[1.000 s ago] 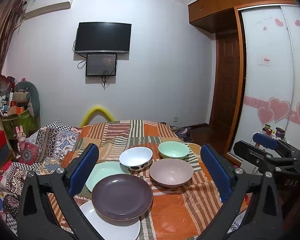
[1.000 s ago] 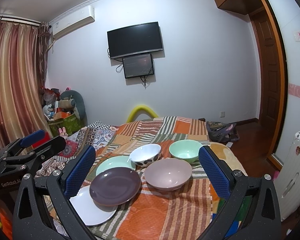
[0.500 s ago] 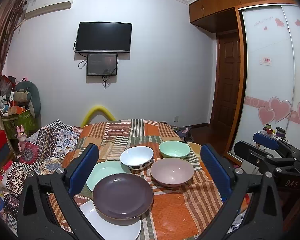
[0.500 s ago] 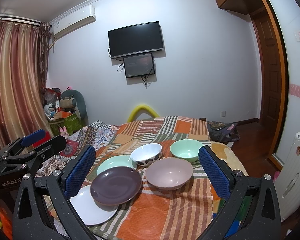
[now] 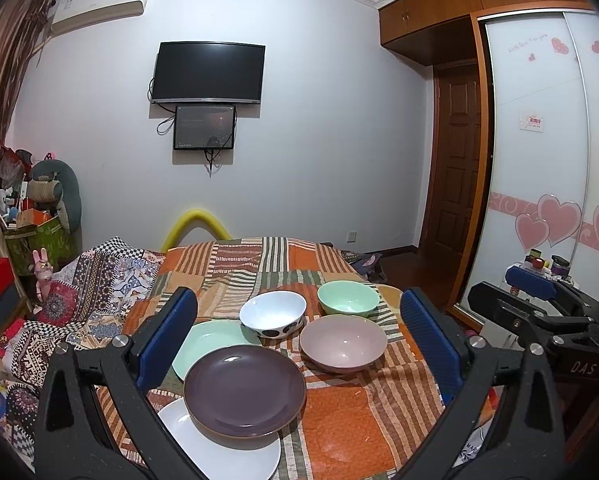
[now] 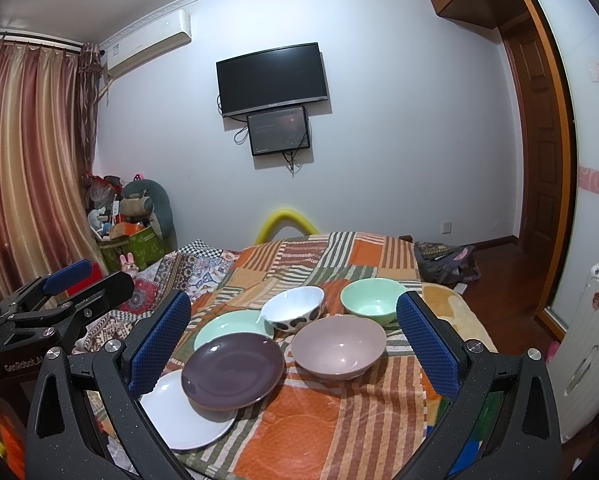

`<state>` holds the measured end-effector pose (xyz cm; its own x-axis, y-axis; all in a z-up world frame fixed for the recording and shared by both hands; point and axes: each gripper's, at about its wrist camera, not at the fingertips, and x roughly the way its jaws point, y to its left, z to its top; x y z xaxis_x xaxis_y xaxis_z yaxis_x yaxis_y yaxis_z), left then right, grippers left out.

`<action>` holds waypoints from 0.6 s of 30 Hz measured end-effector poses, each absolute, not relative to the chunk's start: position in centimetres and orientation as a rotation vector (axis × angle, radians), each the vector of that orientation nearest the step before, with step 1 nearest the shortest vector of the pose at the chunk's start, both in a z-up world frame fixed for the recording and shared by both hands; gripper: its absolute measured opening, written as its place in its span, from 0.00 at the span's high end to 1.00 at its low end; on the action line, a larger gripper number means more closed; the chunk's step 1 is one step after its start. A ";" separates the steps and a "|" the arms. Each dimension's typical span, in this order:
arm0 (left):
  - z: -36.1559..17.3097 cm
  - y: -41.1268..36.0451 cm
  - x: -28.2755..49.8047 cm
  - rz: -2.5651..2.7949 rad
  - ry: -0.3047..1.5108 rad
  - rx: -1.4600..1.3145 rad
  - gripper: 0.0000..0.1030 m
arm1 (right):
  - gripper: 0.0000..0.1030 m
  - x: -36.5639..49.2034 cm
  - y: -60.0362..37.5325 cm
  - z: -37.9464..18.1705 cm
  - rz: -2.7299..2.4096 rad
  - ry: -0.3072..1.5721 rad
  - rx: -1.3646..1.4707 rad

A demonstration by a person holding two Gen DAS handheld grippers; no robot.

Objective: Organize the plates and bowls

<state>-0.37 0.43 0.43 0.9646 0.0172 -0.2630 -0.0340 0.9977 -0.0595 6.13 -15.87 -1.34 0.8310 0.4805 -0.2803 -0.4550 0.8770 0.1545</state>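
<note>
Nothing shifted since earlier, left claw [image 5: 299, 340] and right claw [image 6: 293, 342] both spread wide, empty, purple plate [image 5: 244, 390] overlapping white plate [image 5: 235, 452] on patchwork bed [image 5: 339, 420]

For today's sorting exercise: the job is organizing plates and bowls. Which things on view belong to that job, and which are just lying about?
Belong to the job:
purple plate
white plate
green plate
spotted white bowl
green bowl
pink bowl

Just lying about:
television
rabbit toy
yellow foam tube
</note>
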 end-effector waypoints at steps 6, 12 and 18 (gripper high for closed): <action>0.4 0.5 -0.2 0.026 0.266 -0.066 0.00 | 0.01 6.0 -15.8 -1.4 0.499 0.321 0.084; 0.0 0.7 0.3 0.018 0.289 -0.078 0.00 | 0.01 6.4 -15.6 -1.7 0.504 0.337 0.086; -1.1 1.4 1.8 0.002 0.355 -0.095 0.00 | 0.01 7.5 -15.3 -2.8 0.515 0.381 0.114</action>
